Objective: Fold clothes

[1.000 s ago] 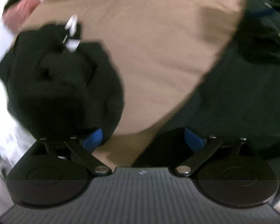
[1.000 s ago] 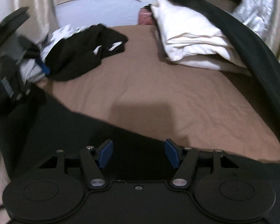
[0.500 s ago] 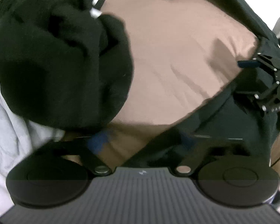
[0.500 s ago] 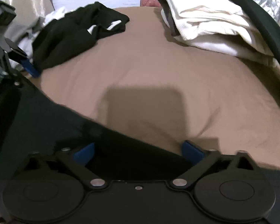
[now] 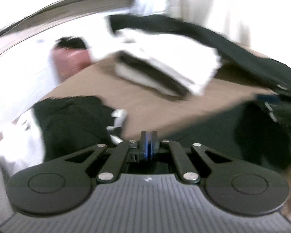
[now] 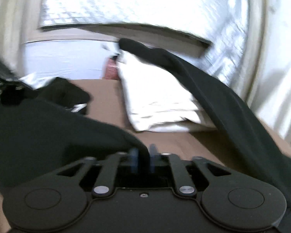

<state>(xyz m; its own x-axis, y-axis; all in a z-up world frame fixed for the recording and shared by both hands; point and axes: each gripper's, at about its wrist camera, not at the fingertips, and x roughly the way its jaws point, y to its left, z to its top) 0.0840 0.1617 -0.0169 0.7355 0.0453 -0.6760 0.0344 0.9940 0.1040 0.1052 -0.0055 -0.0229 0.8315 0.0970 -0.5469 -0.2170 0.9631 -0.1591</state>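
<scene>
A large dark green garment (image 6: 48, 136) hangs stretched between both grippers above the brown bed sheet (image 6: 174, 141). My left gripper (image 5: 149, 142) has its blue pads pressed together on the garment's edge (image 5: 213, 136), which runs off to the right. My right gripper (image 6: 143, 155) has jaws closing, with a fold of the same garment pinched between its pads. A long strip of the garment (image 6: 213, 97) trails back over the white pile. The other gripper shows blurred at each view's edge: right (image 5: 277, 104), left (image 6: 2, 81).
A crumpled black garment (image 5: 71, 120) lies on the left of the bed. Folded white bedding (image 6: 161, 97) sits at the back right, with a pink object (image 6: 110, 69) behind it. Pale curtains and a wall stand beyond the bed.
Both grippers went from wide open to closed on the dark green garment's edge. Both have risen and tilted up, lifting the garment off the sheet.
</scene>
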